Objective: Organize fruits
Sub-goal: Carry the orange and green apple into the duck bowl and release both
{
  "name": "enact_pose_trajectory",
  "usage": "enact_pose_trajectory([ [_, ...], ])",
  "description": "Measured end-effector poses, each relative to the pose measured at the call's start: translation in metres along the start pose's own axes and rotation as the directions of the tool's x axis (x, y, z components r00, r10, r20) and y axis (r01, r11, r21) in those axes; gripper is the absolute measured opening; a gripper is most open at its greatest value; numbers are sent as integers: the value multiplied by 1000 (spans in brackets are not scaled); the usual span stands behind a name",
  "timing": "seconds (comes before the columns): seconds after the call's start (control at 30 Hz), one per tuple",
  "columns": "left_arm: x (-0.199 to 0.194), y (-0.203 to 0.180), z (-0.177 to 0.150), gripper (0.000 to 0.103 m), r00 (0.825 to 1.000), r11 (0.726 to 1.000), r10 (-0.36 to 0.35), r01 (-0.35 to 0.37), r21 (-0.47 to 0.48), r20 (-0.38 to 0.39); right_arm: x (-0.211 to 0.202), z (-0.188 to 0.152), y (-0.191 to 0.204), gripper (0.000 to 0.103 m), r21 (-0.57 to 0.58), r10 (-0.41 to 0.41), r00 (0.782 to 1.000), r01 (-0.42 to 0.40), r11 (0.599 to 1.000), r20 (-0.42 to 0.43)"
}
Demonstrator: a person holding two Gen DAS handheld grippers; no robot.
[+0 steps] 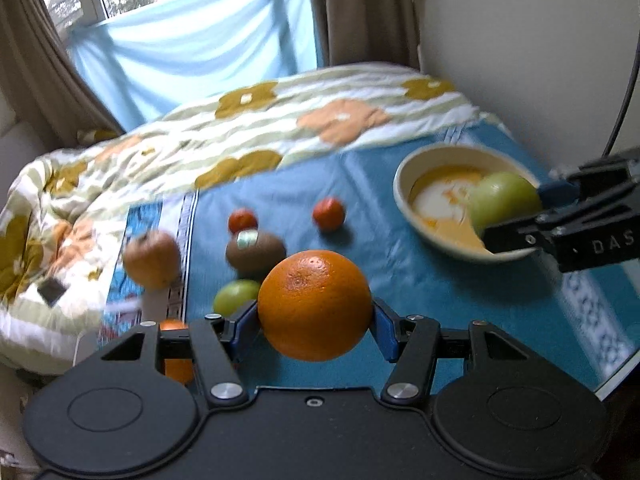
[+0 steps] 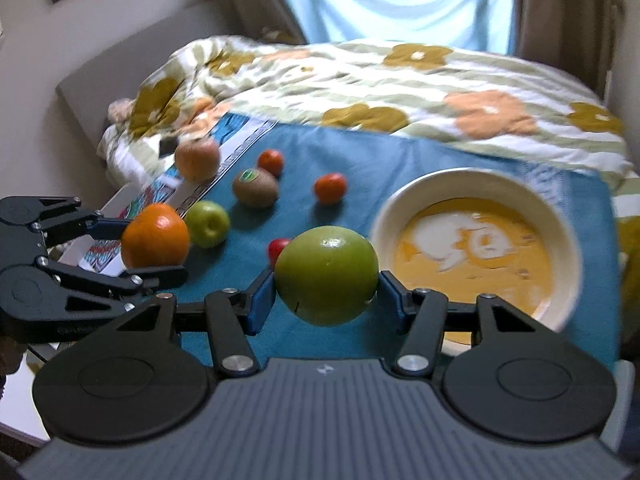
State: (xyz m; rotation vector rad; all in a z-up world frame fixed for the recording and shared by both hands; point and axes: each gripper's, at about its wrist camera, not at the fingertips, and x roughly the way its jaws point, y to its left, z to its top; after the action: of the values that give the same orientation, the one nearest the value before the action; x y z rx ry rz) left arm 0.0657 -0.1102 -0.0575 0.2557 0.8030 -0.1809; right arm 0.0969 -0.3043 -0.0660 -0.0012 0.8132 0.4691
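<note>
My left gripper point(image 1: 315, 312) is shut on a large orange point(image 1: 315, 305), held above the blue cloth point(image 1: 420, 280); it also shows in the right wrist view point(image 2: 156, 236). My right gripper point(image 2: 327, 280) is shut on a big green apple point(image 2: 326, 276), just left of the cream bowl point(image 2: 384, 216); in the left wrist view the apple point(image 1: 502, 200) hangs over the bowl's near rim point(image 1: 400, 188). On the cloth lie a kiwi point(image 2: 255, 188), a small green apple point(image 2: 208, 224), a reddish apple point(image 2: 197, 159), two small orange-red fruits point(image 2: 330, 187) point(image 2: 271, 161) and a small red fruit point(image 2: 278, 248).
A flowered quilt point(image 2: 440, 92) is bunched behind the cloth. Another orange fruit point(image 1: 176, 360) lies partly hidden under the left gripper. A wall point(image 1: 520, 60) and a black cable point(image 1: 624, 92) stand at the right. The window with a blue curtain point(image 1: 192, 48) is behind.
</note>
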Motion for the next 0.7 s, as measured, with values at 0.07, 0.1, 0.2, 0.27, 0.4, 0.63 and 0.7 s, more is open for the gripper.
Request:
enact_pose_trajectory([
  [0.07,-5,-6,11,63,1000,1000,-9,9,11,29,-14,2,-12,71,24,-29,1000,28,999,12],
  [0.1,-6,-8,15,63,999,1000,-15,14,18,42,-19,2,-17,71,33,-41,999,41,999,19],
  [0.2,-2,-17,32,63,997,998,-51,49,32,61,-31,3,-33,71,52,-96,995,95,994,29],
  [0.27,3,-23,42,63,995,996,-79,76,40,64,-36,4,-46,71,76,-131,991,128,989,33],
  [0.4,25,-35,64,63,989,989,-136,131,71,62,-42,7,-67,71,128,-183,982,176,976,44],
  [0.63,78,-61,96,63,980,970,-195,189,150,28,-31,15,-97,71,198,-255,966,243,950,38],
  [0.7,96,-70,103,63,979,964,-201,196,179,15,-22,17,-106,71,230,-265,964,251,940,28],
])
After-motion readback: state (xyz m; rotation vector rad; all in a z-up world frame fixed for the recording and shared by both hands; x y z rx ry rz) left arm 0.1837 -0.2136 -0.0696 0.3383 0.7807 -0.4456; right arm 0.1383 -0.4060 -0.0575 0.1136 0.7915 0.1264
